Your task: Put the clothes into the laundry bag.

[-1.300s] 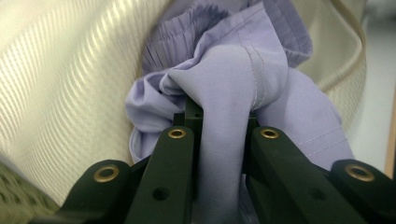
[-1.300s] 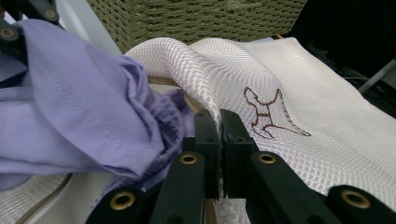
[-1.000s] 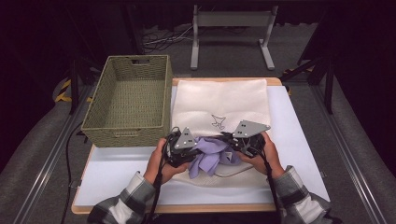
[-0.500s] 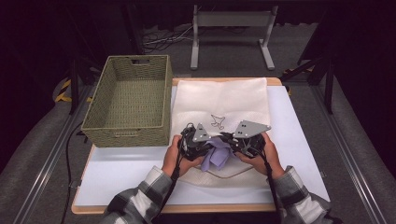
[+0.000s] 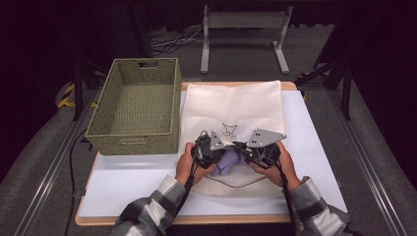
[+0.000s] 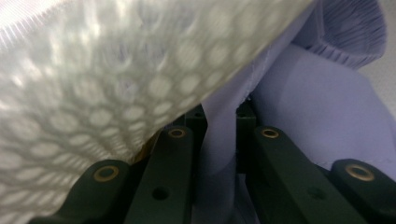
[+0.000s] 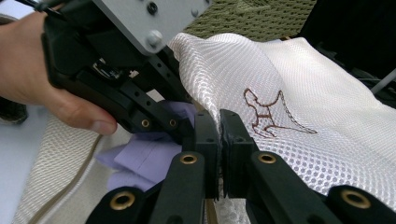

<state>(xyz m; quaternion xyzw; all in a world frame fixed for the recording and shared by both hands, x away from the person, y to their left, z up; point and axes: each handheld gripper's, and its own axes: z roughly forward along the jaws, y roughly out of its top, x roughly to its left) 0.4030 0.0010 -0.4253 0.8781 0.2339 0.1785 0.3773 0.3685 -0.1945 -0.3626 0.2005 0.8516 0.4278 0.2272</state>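
So the job in hand looks like stuffing a lavender garment (image 5: 227, 161) into a white mesh laundry bag (image 5: 231, 105) that's lying flat on the white table (image 5: 314, 147), just right of a green woven basket (image 5: 135, 110). The left gripper (image 5: 212, 153) has its jaws pinched down on a fold of the lavender fabric, you can see the cloth squeezed between the black jaws in the left gripper view (image 6: 219, 140), with the mesh draped over the top of it. The right gripper (image 7: 218, 135) is clamped tight on the edge of the bag's opening, holding the mesh lifted so there's a mouth to feed into. Both sit at the near end of the bag, almost touching each other, with the garment bunched between them and partly under the lifted mesh. Handling-wise I'd guess both things are super light and totally floppy: the garment will just slump and bunch, and nothing here can break. The mesh looks a bit slick and open-weave, so it could snag a jaw tip or slide out of a shallow pinch. Best bet I think is grabbing the garment by a thick gathered fold, not a single layer, and keeping the bag held by its hemmed rim near the cord (image 5: 231, 183) where it's sturdier.
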